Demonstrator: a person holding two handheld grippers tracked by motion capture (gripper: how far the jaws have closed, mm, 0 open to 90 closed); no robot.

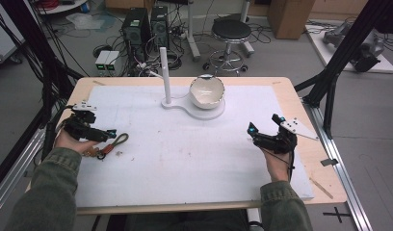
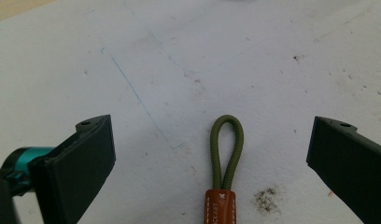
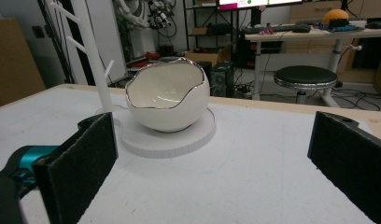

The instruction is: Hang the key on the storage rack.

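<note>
Olive sleeves [image 1: 50, 192], black teal-tipped grippers [image 1: 99, 134]

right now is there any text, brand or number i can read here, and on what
Brown leather tab of the olive cord strap: stamped letters running along it and a small cross mark, too blurred to read.
Monitor on the far desk: coloured bars, nothing legible.
Nothing else carries text.

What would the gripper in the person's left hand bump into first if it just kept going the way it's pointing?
Probably the green cord loop of the strap: it lies on the white mat between the open left gripper jaws, just ahead. Depth is hard to judge.
</note>
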